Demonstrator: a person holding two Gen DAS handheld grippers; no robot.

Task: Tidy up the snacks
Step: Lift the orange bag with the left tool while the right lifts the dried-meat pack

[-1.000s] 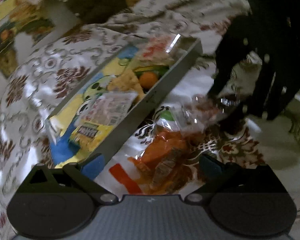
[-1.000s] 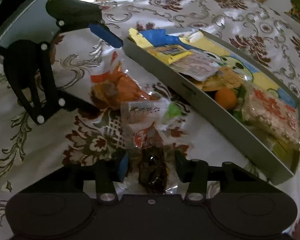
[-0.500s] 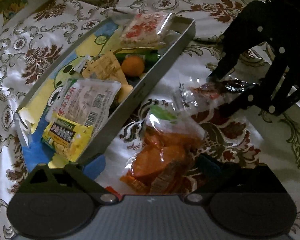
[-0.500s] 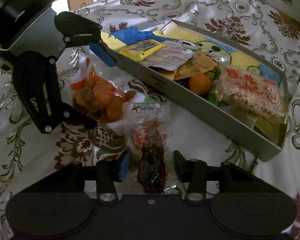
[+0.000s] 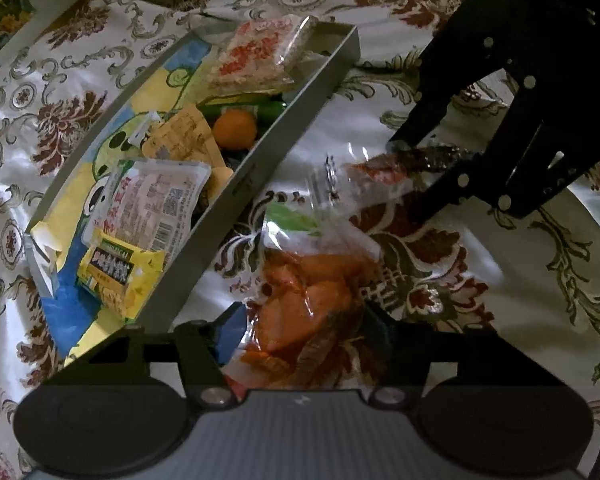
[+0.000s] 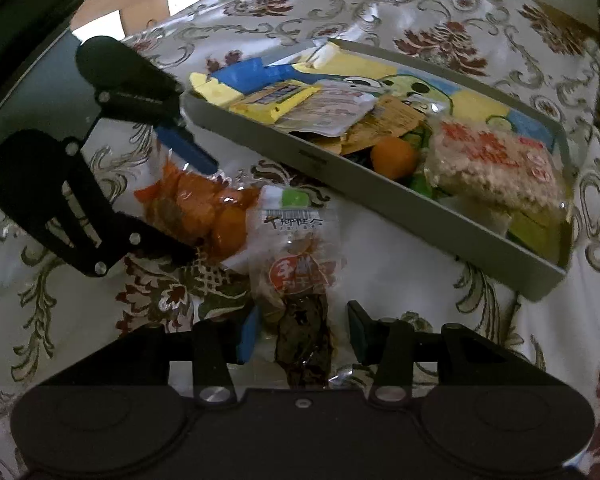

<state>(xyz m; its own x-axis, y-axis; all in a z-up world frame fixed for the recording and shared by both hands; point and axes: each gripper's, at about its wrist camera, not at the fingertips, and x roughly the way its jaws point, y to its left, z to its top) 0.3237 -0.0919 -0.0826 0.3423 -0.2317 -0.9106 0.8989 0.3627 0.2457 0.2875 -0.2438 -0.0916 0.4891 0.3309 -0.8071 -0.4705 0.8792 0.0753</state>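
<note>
Crinkled clear film wraps both loose snacks, which are lain on the floral-cloth surface (image 6: 452, 12) just beside the grey tray (image 6: 380, 188), probably as the last items to be sorted in. The orange snack bag (image 5: 300, 300), lumpy and glossy, is straddled by the left tool (image 5: 304, 336), whose blue-padded jaws are held apart on either side of it, not yet pressed. The dark dried-meat packet (image 6: 300, 292), flat and long with a red round label, is lain between the jaws of the right tool (image 6: 300, 328), likewise spread with gaps at both sides. Inside the tray, a rice-cracker pack (image 6: 496, 164), a small orange fruit (image 6: 394, 158) and a yellow packet (image 6: 276, 100) are already gathered, overlapping loosely.
</note>
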